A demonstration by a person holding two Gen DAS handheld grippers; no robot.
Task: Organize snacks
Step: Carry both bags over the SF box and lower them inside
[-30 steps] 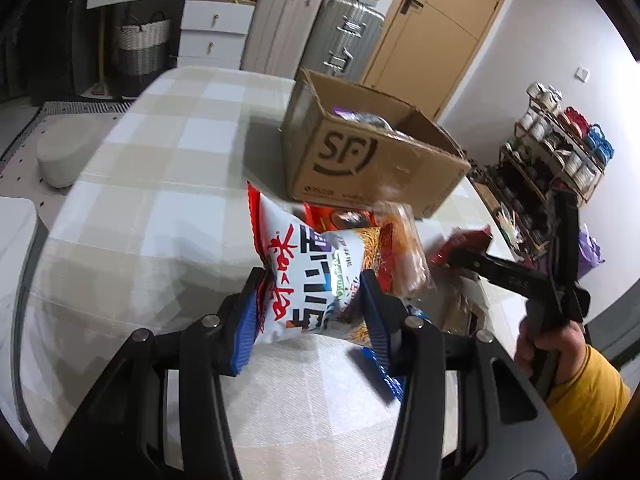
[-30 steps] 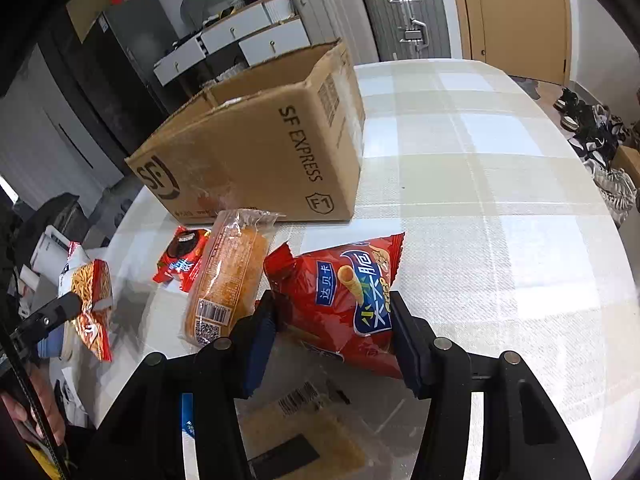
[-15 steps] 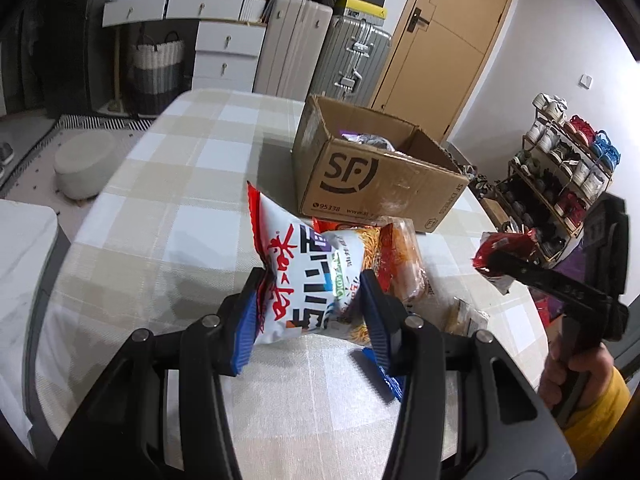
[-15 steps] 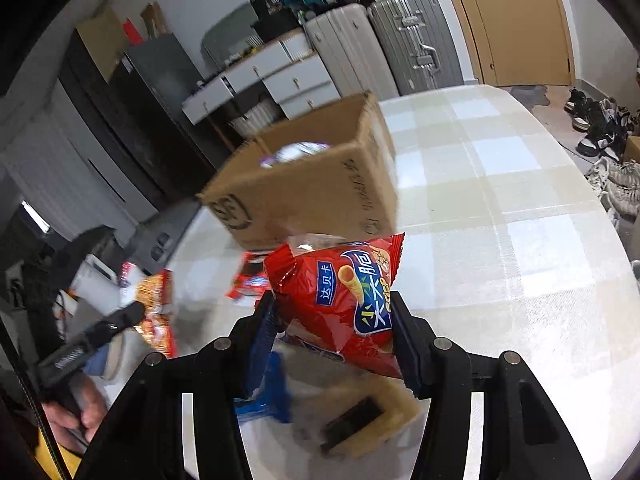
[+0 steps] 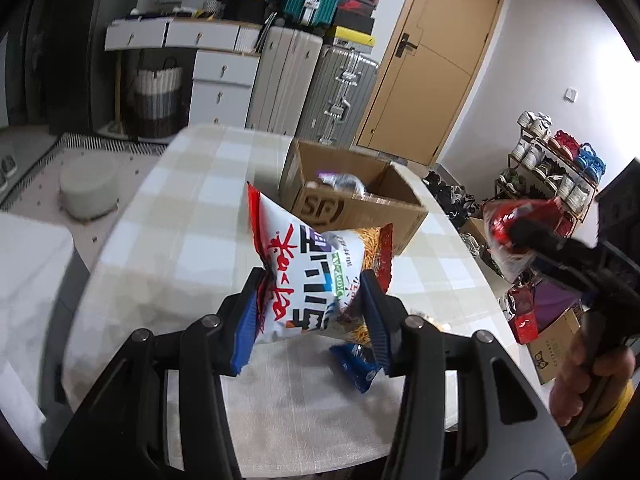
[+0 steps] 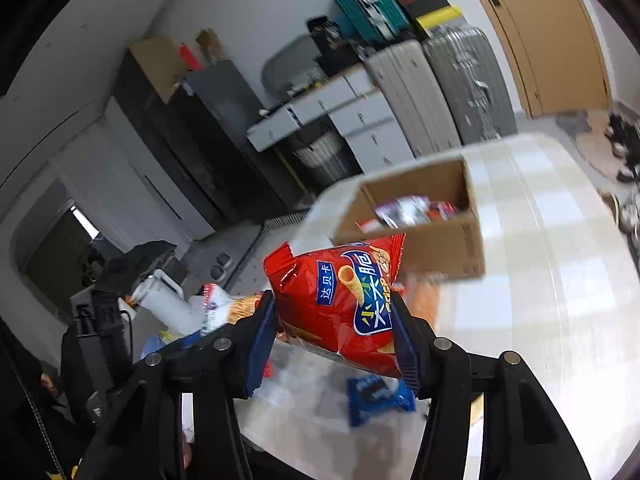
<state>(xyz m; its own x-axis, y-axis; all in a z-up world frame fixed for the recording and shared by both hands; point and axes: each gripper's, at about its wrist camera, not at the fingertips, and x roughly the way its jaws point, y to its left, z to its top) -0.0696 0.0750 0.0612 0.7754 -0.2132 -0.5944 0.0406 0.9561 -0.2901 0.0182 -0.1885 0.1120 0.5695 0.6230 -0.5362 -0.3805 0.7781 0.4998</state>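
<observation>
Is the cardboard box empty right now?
No, the right wrist view shows several wrapped packets lying inside the open box.

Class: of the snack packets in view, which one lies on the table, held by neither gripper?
The small blue packet. The white noodle bag and red crisp bag are each clamped in the air.

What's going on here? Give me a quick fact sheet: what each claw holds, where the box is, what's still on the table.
left gripper: shut on white bag, held above the table
right gripper: shut on red bag, held above the table
box: open, on the table, ahead of both grippers, packets inside
blue packet: lying on the table below the grippers
step: neither bag is in the box yet
</observation>
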